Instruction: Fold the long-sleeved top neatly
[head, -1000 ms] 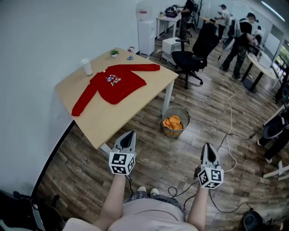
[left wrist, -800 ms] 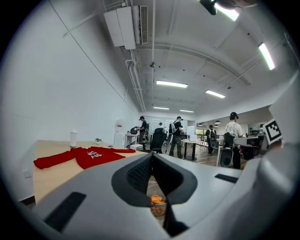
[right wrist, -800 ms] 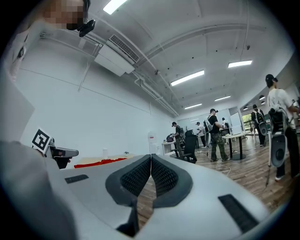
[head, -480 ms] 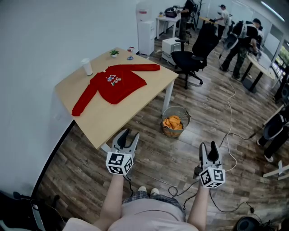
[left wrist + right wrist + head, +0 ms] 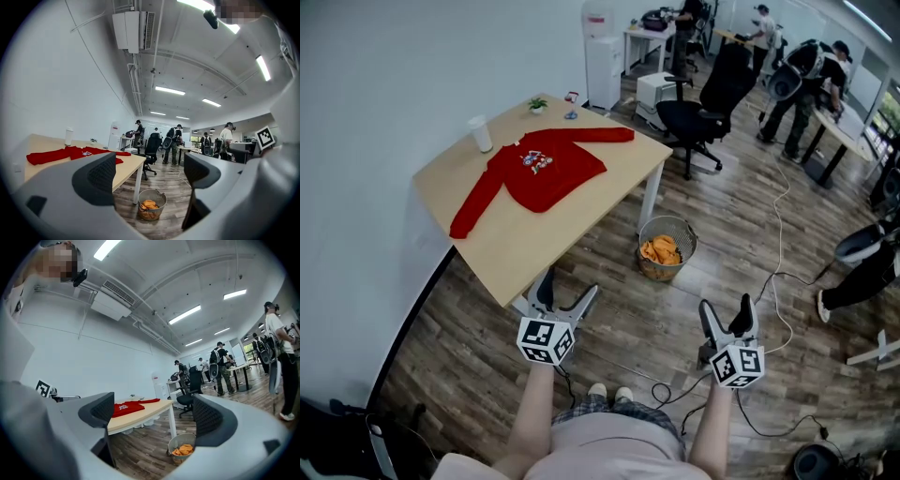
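Observation:
A red long-sleeved top [image 5: 539,173] with a small print on the chest lies spread flat on the light wooden table [image 5: 534,242], sleeves out to both sides. Both grippers hang over the floor in front of the table, well short of the top. My left gripper [image 5: 570,284] is open; its jaws have just been opening, with nothing between them. My right gripper [image 5: 727,306] is open the same way and empty. In the left gripper view the top [image 5: 70,153] lies far off beyond the left gripper [image 5: 150,173]. The right gripper view shows the top [image 5: 129,408] past the right gripper [image 5: 154,411].
A white cup [image 5: 480,136] and a small plant [image 5: 537,106] stand at the table's far edge. A wire basket [image 5: 666,251] with orange stuff sits on the floor by the table leg. A black office chair [image 5: 698,112], floor cables [image 5: 778,272] and people [image 5: 797,75] at desks lie beyond.
Both grippers' jaws went from shut to wide open. The hands stayed almost where they were in front of the table.

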The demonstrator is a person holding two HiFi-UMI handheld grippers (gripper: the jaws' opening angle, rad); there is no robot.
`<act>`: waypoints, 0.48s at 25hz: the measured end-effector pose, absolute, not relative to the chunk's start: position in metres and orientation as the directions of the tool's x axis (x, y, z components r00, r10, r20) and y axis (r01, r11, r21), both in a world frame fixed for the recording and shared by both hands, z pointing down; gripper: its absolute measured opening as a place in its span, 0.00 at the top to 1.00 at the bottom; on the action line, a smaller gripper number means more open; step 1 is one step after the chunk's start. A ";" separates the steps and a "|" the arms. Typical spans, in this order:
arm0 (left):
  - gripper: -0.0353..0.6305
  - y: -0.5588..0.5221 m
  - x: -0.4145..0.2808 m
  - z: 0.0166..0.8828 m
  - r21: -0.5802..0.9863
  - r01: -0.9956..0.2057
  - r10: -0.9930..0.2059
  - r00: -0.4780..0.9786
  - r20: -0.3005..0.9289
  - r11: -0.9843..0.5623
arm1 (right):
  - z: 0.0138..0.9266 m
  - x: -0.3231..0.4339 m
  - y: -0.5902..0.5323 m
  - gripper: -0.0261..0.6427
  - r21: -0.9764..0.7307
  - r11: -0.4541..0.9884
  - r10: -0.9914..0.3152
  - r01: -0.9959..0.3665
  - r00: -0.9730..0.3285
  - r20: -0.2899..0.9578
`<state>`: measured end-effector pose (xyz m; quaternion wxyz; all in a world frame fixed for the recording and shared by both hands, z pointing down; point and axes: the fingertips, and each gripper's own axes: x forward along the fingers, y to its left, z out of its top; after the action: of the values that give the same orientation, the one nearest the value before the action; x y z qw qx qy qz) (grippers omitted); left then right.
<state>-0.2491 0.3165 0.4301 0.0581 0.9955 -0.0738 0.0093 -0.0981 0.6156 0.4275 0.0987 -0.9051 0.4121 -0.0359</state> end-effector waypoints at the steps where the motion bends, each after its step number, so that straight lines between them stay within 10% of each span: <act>1: 0.29 0.315 -0.250 0.431 0.115 -0.149 -0.147 0.989 0.027 -0.982 | 0.428 -0.099 0.613 0.20 -0.204 -0.640 -0.755 -0.741 0.656 -0.016; 12: 0.29 0.286 -0.248 0.436 0.101 -0.131 -0.128 0.991 0.042 -0.986 | 0.434 -0.110 0.571 0.20 -0.193 -0.629 -0.767 -0.753 0.642 -0.004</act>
<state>-0.2484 0.2865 0.4357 0.0520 0.9964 -0.0650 0.0177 -0.1101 0.5713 0.4341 0.0887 -0.9017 0.4212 -0.0393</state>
